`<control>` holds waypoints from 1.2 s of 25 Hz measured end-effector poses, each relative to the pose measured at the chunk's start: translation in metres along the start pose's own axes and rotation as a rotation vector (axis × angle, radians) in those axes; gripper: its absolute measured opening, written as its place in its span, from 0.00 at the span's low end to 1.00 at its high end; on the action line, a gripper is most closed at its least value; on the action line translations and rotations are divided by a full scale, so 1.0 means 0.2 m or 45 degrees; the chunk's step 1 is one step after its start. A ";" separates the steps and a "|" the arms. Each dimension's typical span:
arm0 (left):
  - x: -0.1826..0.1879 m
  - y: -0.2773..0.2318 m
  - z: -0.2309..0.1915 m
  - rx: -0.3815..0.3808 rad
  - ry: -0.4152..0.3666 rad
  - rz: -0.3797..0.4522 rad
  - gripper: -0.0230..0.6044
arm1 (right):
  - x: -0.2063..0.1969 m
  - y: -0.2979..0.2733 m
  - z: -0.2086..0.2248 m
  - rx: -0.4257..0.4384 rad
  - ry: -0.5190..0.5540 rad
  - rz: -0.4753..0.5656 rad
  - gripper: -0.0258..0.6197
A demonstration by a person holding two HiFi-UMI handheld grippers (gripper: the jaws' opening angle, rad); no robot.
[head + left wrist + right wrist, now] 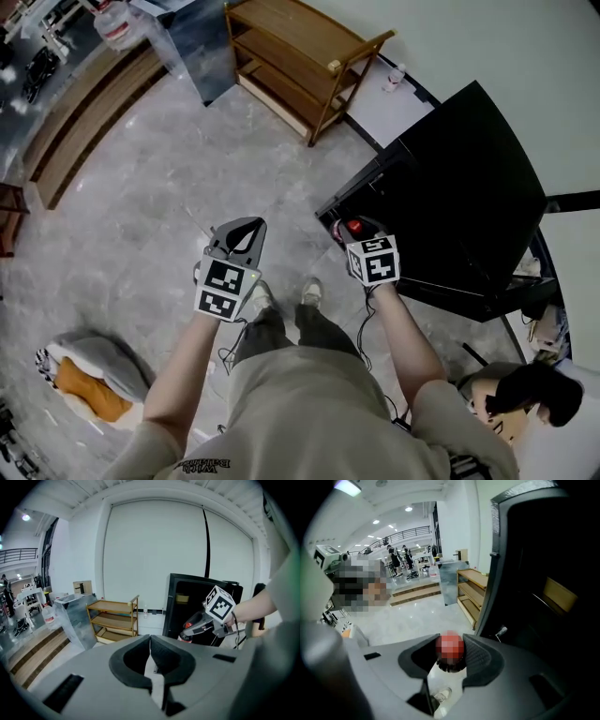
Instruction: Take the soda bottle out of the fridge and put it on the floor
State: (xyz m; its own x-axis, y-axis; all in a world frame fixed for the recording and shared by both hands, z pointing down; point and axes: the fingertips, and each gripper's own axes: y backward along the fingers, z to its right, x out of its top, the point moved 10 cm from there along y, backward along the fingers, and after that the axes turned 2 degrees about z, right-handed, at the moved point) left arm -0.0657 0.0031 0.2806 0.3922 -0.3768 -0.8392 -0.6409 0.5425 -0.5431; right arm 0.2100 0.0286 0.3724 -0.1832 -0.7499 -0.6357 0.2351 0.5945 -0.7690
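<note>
Grey marble floor (141, 206), head view: black fridge (459, 187) at right; right gripper (345, 228) at its front edge grips red-capped soda bottle (354, 227). Left gripper view: left gripper (151, 656) jaws closed together, empty. Right gripper view: bottle cap sits between the pads, clamped.

Open lab hall (marble floor (141, 234), wooden shelf (300, 66), mezzanine railing (410, 530))

soda bottle (450, 666) body hidden, fridge (534, 559) interior dark

Wooden shelf (300, 30), wooden steps (84, 112)
</note>
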 end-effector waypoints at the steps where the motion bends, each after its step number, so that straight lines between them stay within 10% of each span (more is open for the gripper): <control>1: -0.02 0.02 -0.01 0.008 0.005 -0.002 0.05 | 0.01 0.00 -0.04 0.014 0.017 -0.003 0.24; 30: -0.68 0.24 -0.40 0.253 0.225 -0.189 0.05 | 0.23 -0.64 -0.74 0.349 0.465 -0.150 0.24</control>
State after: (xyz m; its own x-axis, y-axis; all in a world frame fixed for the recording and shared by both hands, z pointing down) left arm -0.2029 0.0201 0.3704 0.3397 -0.5782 -0.7418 -0.4366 0.6016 -0.6689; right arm 0.0298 -0.0376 0.4314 -0.5359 -0.6273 -0.5651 0.4271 0.3760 -0.8224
